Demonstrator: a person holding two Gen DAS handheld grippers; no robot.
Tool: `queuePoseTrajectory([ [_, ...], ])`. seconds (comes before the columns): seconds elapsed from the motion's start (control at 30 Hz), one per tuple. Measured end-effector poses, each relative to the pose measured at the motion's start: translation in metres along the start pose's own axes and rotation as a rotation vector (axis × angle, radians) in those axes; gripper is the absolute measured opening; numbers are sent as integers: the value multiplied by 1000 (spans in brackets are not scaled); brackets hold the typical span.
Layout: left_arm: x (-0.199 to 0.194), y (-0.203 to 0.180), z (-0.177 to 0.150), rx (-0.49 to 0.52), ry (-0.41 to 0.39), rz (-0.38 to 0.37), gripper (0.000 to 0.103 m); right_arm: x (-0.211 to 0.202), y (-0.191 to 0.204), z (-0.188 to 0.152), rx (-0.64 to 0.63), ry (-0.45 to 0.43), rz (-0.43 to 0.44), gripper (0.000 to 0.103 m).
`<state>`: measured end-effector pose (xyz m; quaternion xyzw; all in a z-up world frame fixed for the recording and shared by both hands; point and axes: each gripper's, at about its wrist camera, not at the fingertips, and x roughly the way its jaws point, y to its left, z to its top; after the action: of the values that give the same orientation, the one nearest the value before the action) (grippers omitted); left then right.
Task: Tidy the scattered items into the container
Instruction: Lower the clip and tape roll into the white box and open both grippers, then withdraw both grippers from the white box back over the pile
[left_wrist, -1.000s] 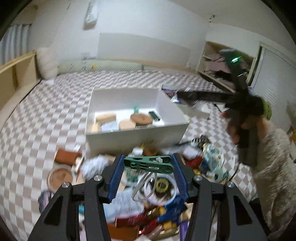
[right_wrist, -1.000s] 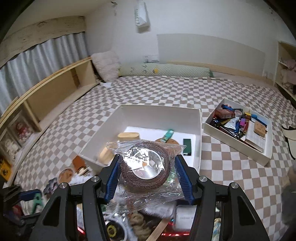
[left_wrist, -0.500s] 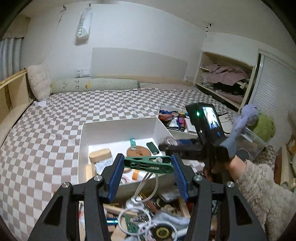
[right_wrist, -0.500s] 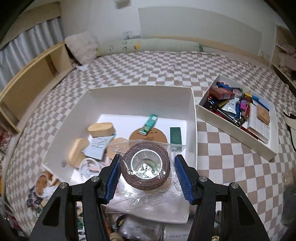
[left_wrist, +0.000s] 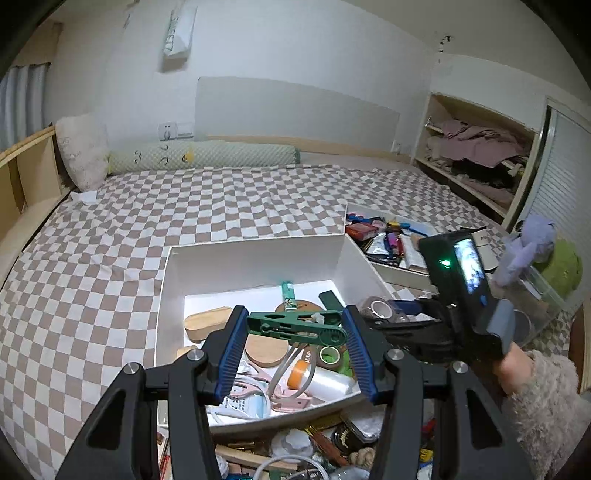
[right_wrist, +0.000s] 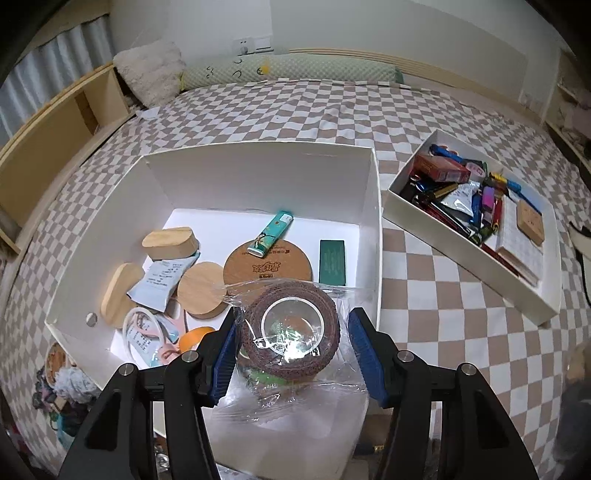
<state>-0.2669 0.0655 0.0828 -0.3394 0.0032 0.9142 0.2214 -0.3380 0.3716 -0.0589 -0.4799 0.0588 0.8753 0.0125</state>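
A bed (left_wrist: 207, 206) covered in a brown-and-white checked sheet fills the room, with a pale wall, a fluffy pillow (right_wrist: 147, 74) and a long green bolster (left_wrist: 203, 157) at its far end and open shelves (left_wrist: 476, 155) of folded clothes off to one side. The white container (right_wrist: 258, 173), a rigid straight-walled box, sits in the middle of the bed. Inside it lie smooth wooden blocks (right_wrist: 168, 243), a round cork coaster (right_wrist: 267, 264), a teal lighter (right_wrist: 271, 232) and a dark green card (right_wrist: 332, 262). Beyond the container's right wall sits a shallower white tray (right_wrist: 546, 295) packed with pens and small packets. On the near side of the container, loose clutter (left_wrist: 317, 450) is heaped on the sheet.

The left gripper (left_wrist: 295, 328) has its blue ribbed fingers (left_wrist: 231, 350) clamped on a green plastic clip (left_wrist: 295, 326), held above the container's near part; its long axis runs crosswise, from one finger to the other. The right gripper (right_wrist: 291, 339) holds a brown, rough-textured tape roll (right_wrist: 291, 332) in crinkled clear wrap over the container's near right corner, the roll's hole facing up toward the camera.
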Motion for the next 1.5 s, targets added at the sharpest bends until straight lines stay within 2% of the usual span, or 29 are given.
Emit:
queuePoseTrajectory([
  [0.17,23,3,0,4,27,37,52,5,10,0,-74,7,-4,59],
  [0.2,27,5,0,5,29,50,52,5,12,0,-86,6,-1,65],
  [0.23,31,7,0,-3,35,53,52,6,14,0,-100,4,0,83],
  [0.3,38,12,0,-23,44,51,52,5,19,-1,-129,-20,-3,100],
  [0.4,46,16,0,-33,52,56,52,2,24,-1,-155,-43,-28,101],
  [0.9,78,32,-10,-70,95,105,53,-10,29,-15,-147,-72,38,103],
  [1.0,77,37,-14,-92,95,121,98,-12,28,-17,-139,-75,38,103],
  [1.37,55,37,-17,-93,79,146,98,-39,22,-23,-103,-142,22,103],
  [1.43,50,36,-19,-96,80,148,103,-44,21,-25,-94,-152,19,103],
  [1.5,46,34,-21,-94,84,152,103,-51,20,-26,-83,-158,20,103],
])
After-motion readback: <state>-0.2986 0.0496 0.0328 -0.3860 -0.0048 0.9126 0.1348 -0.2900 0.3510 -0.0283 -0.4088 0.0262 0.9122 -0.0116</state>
